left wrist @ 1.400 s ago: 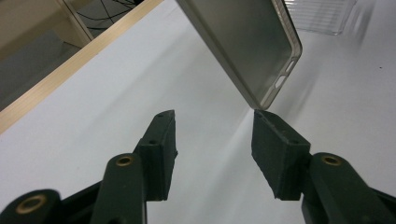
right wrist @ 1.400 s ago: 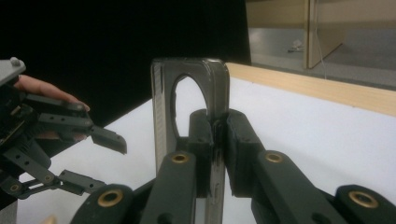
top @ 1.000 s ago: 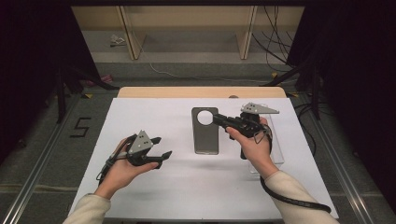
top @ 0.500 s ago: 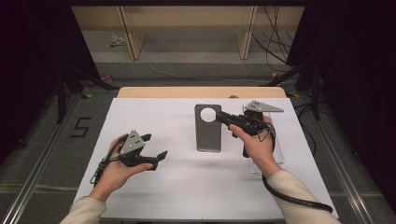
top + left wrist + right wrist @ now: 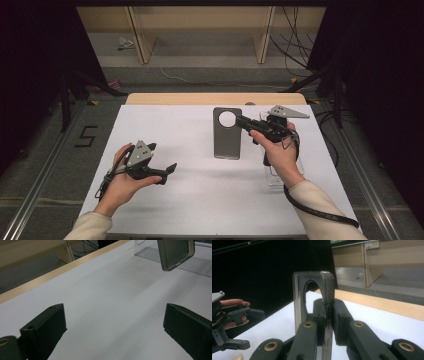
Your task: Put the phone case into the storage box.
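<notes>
A grey phone case (image 5: 227, 137) with a round camera hole hangs upright over the white table top. My right gripper (image 5: 241, 120) is shut on its edge beside the hole. In the right gripper view the pads pinch the case's rim (image 5: 327, 297), and the case (image 5: 298, 302) stands tall in front. My left gripper (image 5: 162, 156) is held to the left, apart from the case. Its jaws have just been opening and nothing is between them. In the left gripper view my left gripper (image 5: 115, 322) has bare table between its jaws, with the case (image 5: 176, 252) farther off.
A clear plastic tray (image 5: 279, 176) lies on the table under the right hand; its ribbed surface (image 5: 197, 265) shows behind the case. A wooden strip (image 5: 200, 98) marks the table's far edge, with the floor, cables and shelf legs beyond.
The left gripper's jaws have spread wider and the hand has drifted slightly left and nearer the front edge. The right gripper still holds the case in nearly the same place.
</notes>
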Motion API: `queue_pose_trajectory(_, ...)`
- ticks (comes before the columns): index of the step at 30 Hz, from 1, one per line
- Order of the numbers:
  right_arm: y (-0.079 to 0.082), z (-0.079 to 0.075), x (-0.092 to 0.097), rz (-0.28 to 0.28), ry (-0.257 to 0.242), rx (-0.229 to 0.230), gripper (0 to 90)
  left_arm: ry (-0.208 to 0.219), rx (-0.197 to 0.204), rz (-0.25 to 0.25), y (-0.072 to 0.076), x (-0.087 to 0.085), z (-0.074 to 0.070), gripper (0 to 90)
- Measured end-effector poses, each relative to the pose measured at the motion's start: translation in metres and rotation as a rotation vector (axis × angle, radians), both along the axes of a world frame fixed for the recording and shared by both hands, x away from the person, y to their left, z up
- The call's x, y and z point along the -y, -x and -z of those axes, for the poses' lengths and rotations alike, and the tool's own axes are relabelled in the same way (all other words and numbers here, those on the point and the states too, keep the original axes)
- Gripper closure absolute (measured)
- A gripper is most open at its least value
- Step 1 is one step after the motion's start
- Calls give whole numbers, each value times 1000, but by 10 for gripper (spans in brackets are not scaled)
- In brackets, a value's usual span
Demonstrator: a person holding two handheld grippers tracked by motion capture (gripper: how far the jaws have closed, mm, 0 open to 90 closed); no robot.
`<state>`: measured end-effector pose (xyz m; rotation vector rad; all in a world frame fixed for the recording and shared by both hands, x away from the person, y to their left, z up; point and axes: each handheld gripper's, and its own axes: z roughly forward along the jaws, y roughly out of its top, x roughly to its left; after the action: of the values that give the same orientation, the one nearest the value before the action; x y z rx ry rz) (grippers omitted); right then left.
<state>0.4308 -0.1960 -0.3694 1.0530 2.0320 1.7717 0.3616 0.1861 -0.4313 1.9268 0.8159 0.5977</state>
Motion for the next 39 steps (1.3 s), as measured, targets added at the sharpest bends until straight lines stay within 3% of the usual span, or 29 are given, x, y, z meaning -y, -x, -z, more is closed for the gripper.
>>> queue_pose_trajectory(10,-1,-4,8,21,-9,7,824,-21,9,-28,1,-4,0,9)
queue_pose_trajectory(39,-4,-13,23,53,-20,28,824,-17,14,-40,1,-8,0,8)
